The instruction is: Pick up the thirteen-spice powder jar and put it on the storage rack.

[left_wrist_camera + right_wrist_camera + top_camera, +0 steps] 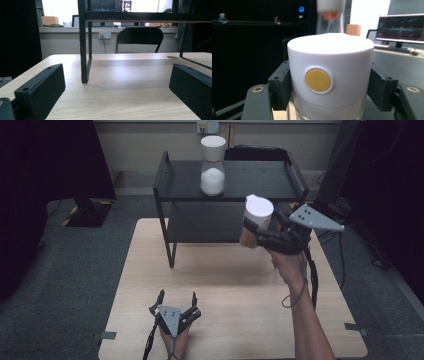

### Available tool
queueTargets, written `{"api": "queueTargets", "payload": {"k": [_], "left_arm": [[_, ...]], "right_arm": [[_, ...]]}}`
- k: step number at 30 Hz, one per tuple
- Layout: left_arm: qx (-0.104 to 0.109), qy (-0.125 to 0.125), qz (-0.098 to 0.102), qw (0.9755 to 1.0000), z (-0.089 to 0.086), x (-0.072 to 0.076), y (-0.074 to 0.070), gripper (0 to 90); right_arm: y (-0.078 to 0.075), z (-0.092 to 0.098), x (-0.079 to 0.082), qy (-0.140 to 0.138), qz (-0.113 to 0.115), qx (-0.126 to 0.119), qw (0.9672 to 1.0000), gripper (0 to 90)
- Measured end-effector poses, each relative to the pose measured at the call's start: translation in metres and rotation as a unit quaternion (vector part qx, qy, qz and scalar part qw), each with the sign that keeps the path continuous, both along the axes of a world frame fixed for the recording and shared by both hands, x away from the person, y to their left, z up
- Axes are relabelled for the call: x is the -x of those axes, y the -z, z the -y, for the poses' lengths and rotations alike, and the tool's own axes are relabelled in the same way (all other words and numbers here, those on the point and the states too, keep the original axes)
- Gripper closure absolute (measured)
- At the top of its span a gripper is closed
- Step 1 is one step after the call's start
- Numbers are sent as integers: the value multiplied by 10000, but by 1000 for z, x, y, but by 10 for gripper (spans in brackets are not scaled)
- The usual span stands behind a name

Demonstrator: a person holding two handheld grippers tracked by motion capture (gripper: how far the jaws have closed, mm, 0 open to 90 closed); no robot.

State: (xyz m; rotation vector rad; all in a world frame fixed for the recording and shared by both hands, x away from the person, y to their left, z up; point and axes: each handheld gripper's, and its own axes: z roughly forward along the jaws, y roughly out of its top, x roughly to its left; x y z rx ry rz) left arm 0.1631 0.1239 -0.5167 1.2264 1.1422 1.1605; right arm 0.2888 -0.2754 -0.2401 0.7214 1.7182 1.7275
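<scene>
The right tongs [256, 236] grip a jar [254, 222] with a white lid [329, 72], one jaw pressed to each side of it just under the lid. The jar hangs tilted in the air above the desk [220, 285], in front of the black rack [230, 195] and near its right end. A second jar [213, 166] with white contents stands on top of the rack. The left tongs [177, 300] rest low on the near desk edge, jaws wide apart with nothing between them, well apart from the held jar
</scene>
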Motion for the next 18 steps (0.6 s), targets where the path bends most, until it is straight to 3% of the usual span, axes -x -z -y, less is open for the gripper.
{"api": "queueTargets", "payload": {"k": [6,10,18], "left_arm": [[-1,0,-2,10000,0,0,0,0],[0,0,0,10000,0,0,0,0],[10,-1,6,10000,0,0,0,0]], "right_arm": [[-42,-19,-15,436,-19,-84,9990,299],[-61,-38,-25,786,-64,-117,9968,299],[-70,-76,-45,1456,-53,-115,9893,298]]}}
